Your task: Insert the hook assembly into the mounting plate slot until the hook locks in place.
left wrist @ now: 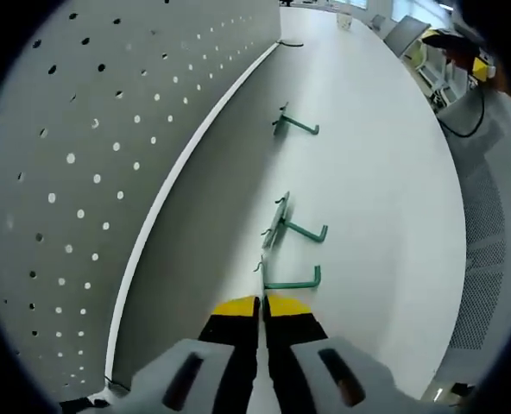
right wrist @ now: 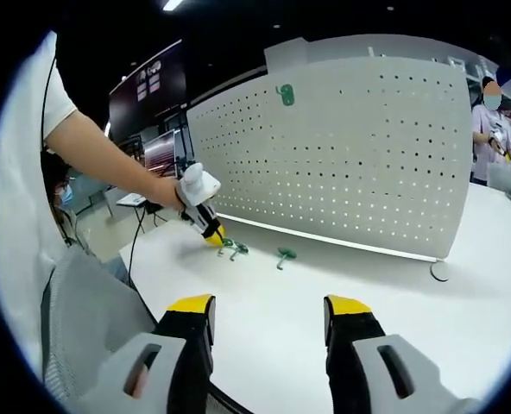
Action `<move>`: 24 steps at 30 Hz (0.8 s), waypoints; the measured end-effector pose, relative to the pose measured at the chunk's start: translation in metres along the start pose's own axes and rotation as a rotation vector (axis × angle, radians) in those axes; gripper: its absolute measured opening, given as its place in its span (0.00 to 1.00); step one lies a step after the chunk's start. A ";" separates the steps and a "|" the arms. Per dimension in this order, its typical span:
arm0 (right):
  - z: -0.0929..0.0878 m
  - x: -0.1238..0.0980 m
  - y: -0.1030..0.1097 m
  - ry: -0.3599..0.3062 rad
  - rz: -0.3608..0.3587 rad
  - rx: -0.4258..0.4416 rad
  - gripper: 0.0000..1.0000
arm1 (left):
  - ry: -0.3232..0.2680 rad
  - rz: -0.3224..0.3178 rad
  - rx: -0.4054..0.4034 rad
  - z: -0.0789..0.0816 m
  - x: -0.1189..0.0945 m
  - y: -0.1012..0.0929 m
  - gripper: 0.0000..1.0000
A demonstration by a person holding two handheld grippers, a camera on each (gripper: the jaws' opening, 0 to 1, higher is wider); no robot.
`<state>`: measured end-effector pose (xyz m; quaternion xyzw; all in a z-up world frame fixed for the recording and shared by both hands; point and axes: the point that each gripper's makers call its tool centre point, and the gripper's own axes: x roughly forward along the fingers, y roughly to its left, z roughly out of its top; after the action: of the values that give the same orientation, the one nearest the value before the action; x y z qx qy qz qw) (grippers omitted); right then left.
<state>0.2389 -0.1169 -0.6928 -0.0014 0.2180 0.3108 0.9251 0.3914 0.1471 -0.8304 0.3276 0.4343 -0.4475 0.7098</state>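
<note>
Standing upright along the white bench (right wrist: 342,310), the perforated mounting plate (right wrist: 342,155) carries 1 green hook (right wrist: 285,95) near its top at 11 o'clock. 3 green hook assemblies (left wrist: 292,229) lie on the bench beside the plate. The right tongs (right wrist: 268,315) are spread wide above the bench. The left tongs (left wrist: 261,304) are pressed together just short of the nearest hook assembly (left wrist: 294,280).

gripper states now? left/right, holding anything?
Left gripper: shut, nothing between the jaws, nearest green hook just ahead.
Right gripper: open, empty, over the white table.
</note>
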 end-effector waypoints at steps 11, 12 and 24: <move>0.000 0.000 0.000 0.001 0.001 -0.006 0.48 | -0.130 0.030 -0.063 0.007 -0.015 0.005 0.01; 0.000 0.000 0.000 0.000 0.000 -0.005 0.48 | -0.146 0.018 -0.081 0.009 -0.017 0.003 0.01; 0.002 0.000 0.000 -0.007 0.003 -0.007 0.49 | -0.346 0.065 -0.127 0.038 -0.047 0.006 0.01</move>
<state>0.2394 -0.1163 -0.6912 -0.0029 0.2136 0.3130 0.9254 0.3987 0.1331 -0.7719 0.2144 0.3223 -0.4458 0.8071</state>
